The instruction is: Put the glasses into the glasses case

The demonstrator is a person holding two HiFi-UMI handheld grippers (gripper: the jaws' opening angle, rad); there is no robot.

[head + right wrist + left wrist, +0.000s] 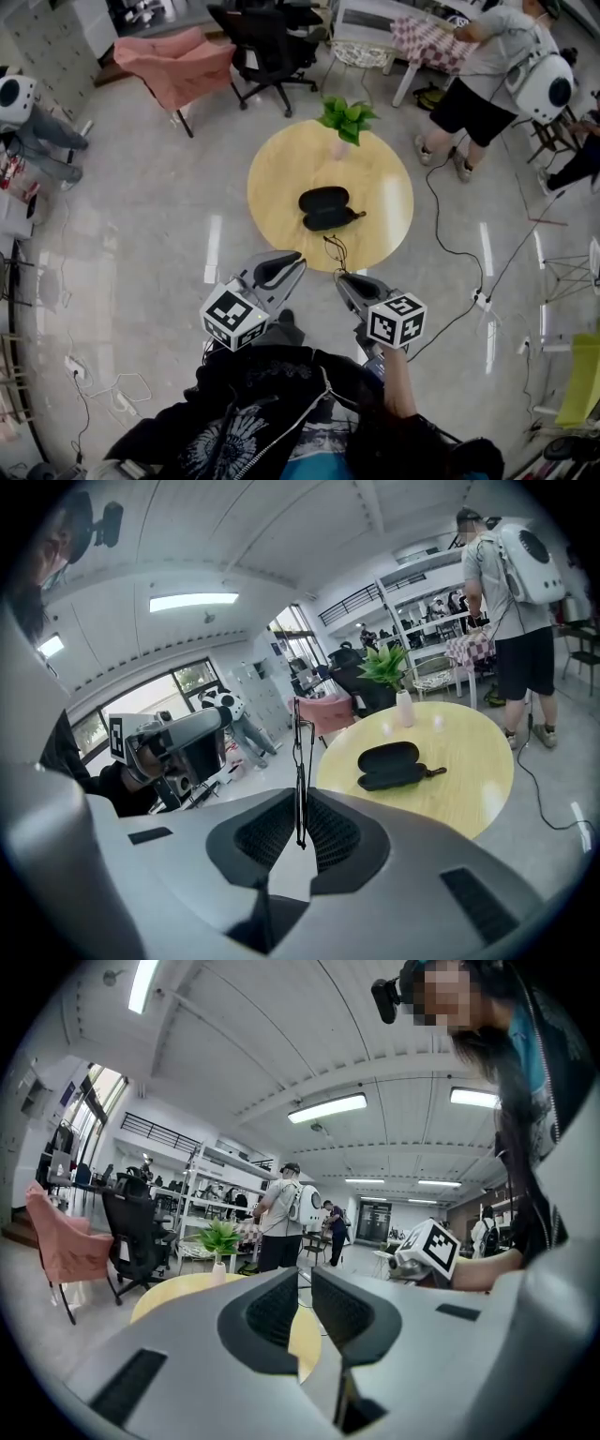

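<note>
An open black glasses case (325,208) lies at the middle of the round yellow table (281,178); the right gripper view shows the case (395,763) ahead and to the right. My right gripper (346,280) hovers over the table's near edge, shut on thin black glasses (299,761) that stick up from between its jaws (301,819). In the head view the glasses (334,251) show only as fine wire. My left gripper (296,260) hangs beside it at the near edge, its jaws (305,1299) together with nothing between them.
A potted plant (346,119) stands at the table's far edge. Cables (450,253) trail over the floor to the right. A person with a white backpack (487,66) stands at the far right, with a black office chair (267,47) and a pink chair (173,64) beyond the table.
</note>
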